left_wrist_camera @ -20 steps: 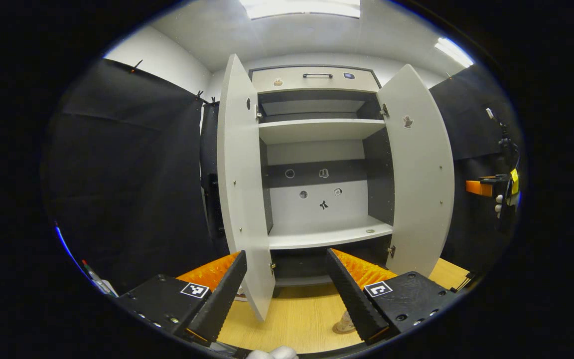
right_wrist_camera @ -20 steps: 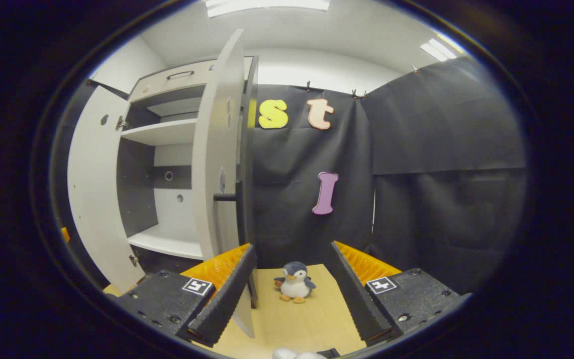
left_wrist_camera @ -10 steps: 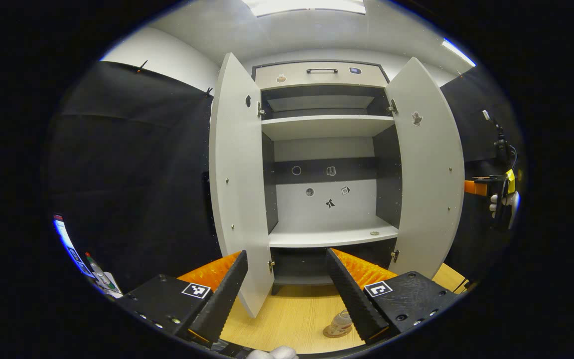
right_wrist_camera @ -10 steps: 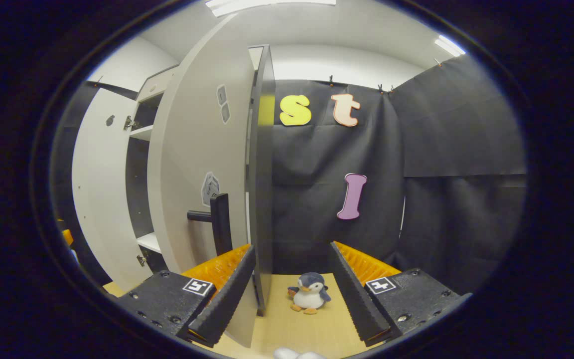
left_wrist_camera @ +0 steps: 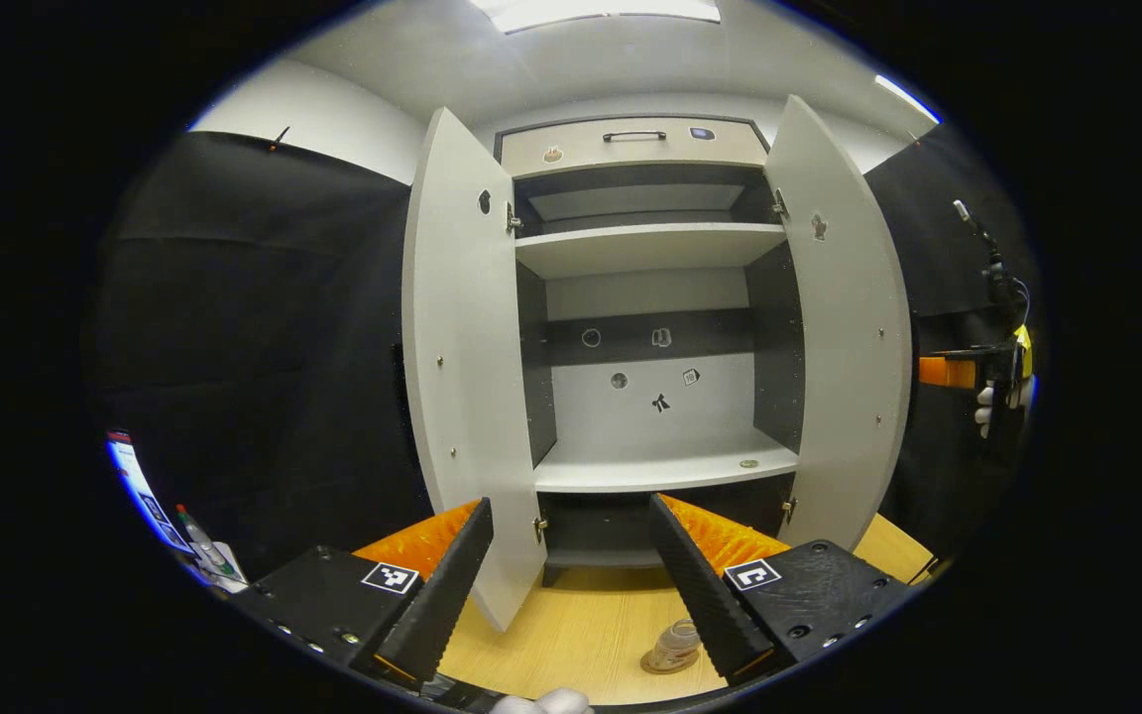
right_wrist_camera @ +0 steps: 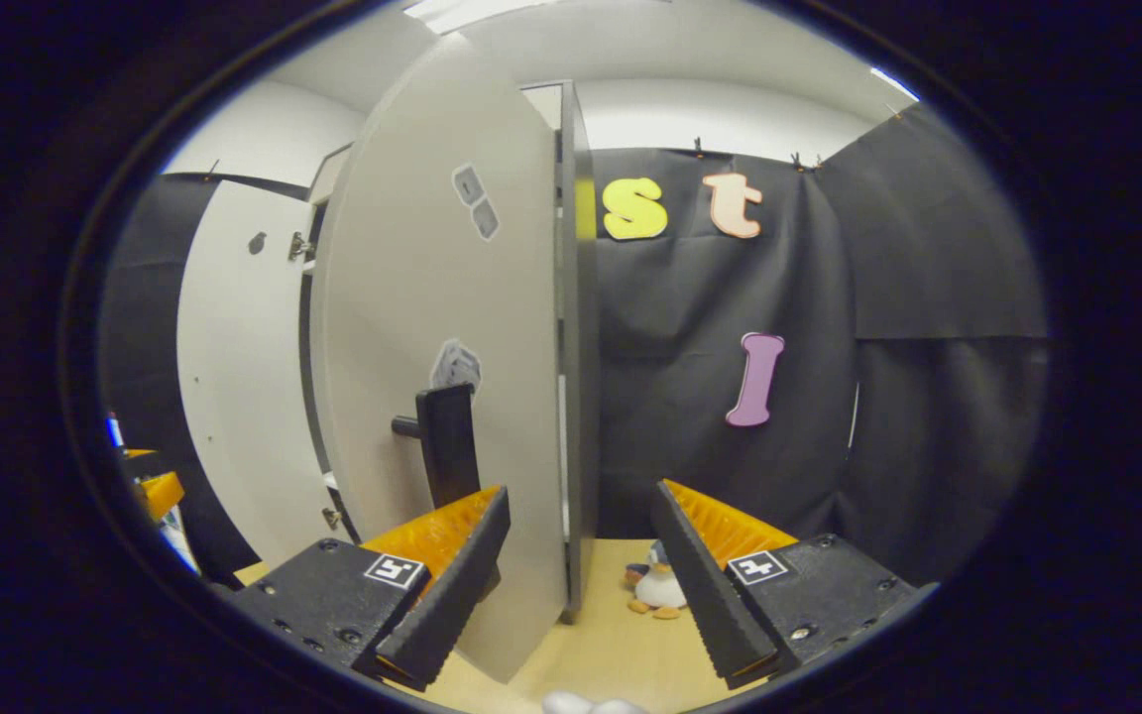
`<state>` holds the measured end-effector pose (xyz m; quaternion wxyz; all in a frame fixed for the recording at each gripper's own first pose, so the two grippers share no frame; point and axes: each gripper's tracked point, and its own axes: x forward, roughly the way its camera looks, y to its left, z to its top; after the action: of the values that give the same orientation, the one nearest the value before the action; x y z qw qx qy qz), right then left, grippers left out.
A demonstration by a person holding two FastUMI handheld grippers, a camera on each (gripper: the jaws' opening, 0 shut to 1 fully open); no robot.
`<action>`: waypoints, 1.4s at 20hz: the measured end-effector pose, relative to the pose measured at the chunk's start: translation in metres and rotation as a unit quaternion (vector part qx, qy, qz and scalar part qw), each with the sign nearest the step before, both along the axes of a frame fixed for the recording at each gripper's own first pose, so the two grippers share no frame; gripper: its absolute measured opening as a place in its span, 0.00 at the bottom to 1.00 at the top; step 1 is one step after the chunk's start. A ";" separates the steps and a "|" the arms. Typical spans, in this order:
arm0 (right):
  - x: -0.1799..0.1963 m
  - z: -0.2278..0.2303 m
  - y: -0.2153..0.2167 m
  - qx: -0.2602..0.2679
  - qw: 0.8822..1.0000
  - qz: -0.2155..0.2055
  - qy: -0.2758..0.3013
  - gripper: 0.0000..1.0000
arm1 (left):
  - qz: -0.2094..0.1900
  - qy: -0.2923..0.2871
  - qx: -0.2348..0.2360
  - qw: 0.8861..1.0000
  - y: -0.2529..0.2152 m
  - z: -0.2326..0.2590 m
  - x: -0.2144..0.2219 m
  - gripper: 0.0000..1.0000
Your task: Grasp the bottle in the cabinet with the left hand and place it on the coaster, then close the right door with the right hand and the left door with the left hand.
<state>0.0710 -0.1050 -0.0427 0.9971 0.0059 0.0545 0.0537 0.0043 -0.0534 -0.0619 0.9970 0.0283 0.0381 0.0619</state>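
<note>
Both cabinet (left_wrist_camera: 645, 149) doors stand open in the left gripper view, the left door (left_wrist_camera: 462, 377) and right door (left_wrist_camera: 844, 327) flanking bare shelves, while the bottle (left_wrist_camera: 675, 645) sits on the coaster (left_wrist_camera: 658, 664) on the wooden table (left_wrist_camera: 571, 635). The left gripper (left_wrist_camera: 566, 580) hangs with jaws wide and empty. In the right gripper view, the right gripper (right_wrist_camera: 581, 585), jaws also wide, is just beside the right door's outer face and black handle (right_wrist_camera: 447, 446), a toy penguin (right_wrist_camera: 655, 587) partly hidden behind one finger.

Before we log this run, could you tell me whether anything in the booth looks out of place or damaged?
Nothing stands out. The bottle stands upright on the coaster, both cabinet doors hang straight and open, and the penguin toy sits upright on the table.
</note>
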 end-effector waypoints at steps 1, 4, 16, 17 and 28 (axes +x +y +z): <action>0.003 0.000 0.013 -0.001 1.000 0.007 -0.002 0.96 | 0.003 0.002 0.003 1.000 0.002 0.000 -0.001 0.96; 0.013 0.000 0.039 -0.008 1.000 0.014 -0.009 0.96 | 0.008 0.003 0.005 1.000 0.012 -0.001 -0.001 0.96; 0.013 0.011 0.078 0.029 0.999 -0.002 -0.023 0.96 | -0.002 0.004 0.003 1.000 0.034 -0.004 -0.004 0.96; 0.006 0.013 0.075 0.026 0.999 -0.010 -0.027 0.96 | -0.004 0.004 0.002 1.000 0.037 -0.004 -0.004 0.96; -0.093 0.015 0.094 0.005 0.997 -0.043 -0.064 0.96 | 0.006 -0.026 -0.010 1.000 0.128 0.015 0.012 0.96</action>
<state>-0.0218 -0.0106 -0.0277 0.9998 0.0094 -0.0101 0.0109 0.0167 0.0750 -0.0471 0.9974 0.0163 0.0132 0.0684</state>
